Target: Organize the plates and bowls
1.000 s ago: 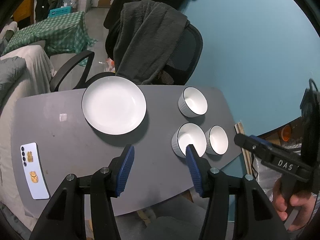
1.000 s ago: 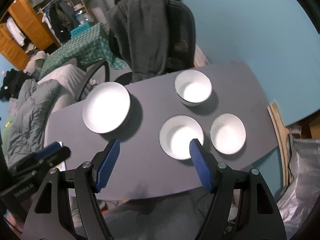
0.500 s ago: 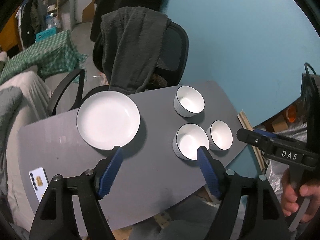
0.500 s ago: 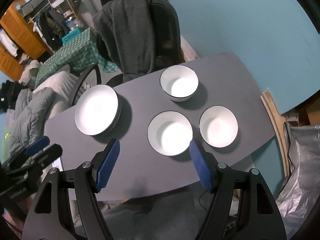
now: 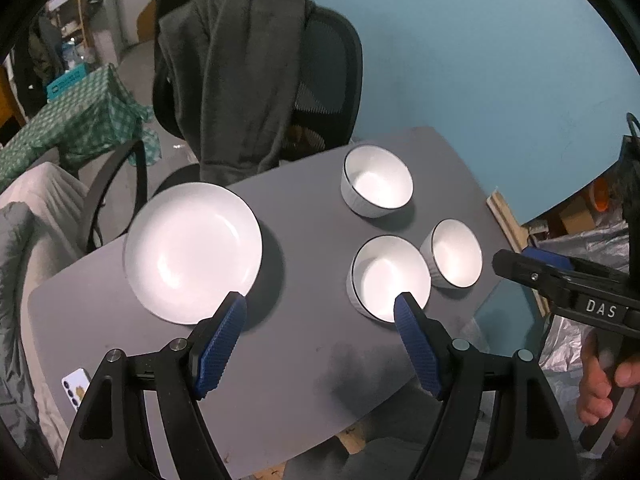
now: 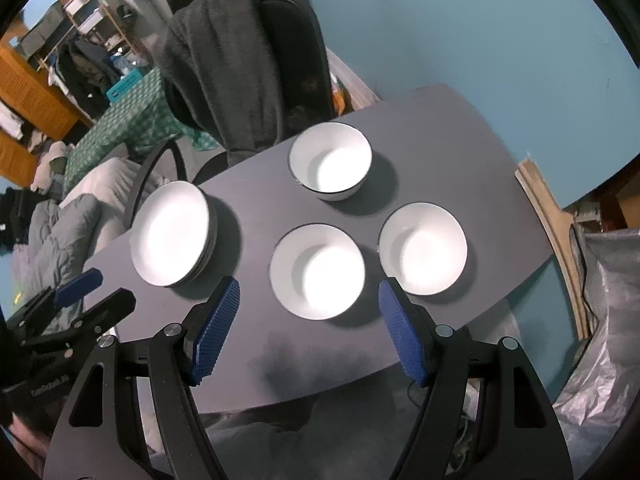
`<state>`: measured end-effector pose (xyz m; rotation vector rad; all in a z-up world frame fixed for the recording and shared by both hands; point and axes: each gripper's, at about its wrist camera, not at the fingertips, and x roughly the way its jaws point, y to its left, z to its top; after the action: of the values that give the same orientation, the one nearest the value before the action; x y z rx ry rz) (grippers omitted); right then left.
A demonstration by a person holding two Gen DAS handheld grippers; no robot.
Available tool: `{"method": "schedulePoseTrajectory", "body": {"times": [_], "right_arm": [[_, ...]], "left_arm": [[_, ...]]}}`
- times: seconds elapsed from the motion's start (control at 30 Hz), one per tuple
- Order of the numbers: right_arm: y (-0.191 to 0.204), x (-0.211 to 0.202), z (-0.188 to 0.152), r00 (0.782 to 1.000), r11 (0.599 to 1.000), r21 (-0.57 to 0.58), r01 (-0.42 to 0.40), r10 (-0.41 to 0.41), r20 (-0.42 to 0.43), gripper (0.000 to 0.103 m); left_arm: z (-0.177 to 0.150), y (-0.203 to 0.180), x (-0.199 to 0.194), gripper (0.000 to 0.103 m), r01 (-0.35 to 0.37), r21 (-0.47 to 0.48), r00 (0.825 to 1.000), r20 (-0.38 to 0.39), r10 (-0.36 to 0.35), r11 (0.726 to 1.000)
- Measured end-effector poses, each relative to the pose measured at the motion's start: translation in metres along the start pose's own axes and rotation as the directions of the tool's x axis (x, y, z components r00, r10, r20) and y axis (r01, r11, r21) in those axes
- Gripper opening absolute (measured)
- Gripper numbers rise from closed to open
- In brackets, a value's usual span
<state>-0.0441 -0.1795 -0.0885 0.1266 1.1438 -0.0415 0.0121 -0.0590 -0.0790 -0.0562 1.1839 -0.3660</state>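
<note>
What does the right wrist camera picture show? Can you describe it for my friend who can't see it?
Three white bowls sit apart on a grey table, with a stack of white plates to their left. The right gripper hovers open and empty above the nearest bowl. Behind the table stands a black chair with a dark garment draped over it.

Grey table (image 5: pixel 304 364): plates (image 5: pixel 192 252), three bowls (image 5: pixel 390 276), phone (image 5: pixel 76 386).
</note>
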Motion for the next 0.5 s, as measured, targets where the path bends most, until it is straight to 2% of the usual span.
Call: {"method": "schedulePoseTrajectory", "body": {"times": [0.27, 0.5], "right_arm": [[-0.030, 0.036, 0.015, 0.998, 0.994, -0.098, -0.039, 0.034, -0.047, 0.071], [-0.041, 0.076, 0.035, 0.990, 0.974, -0.212, -0.084, 0.056, -0.132, 0.071]], "left_arm": [[-0.003, -0.010, 0.055, 0.078, -0.005, 0.002, 0.996, -0.094, 0.005, 1.000], [-0.019, -0.015, 0.094, 0.078, -0.002, -0.098, 0.982, -0.186, -0.016, 0.995]]}}
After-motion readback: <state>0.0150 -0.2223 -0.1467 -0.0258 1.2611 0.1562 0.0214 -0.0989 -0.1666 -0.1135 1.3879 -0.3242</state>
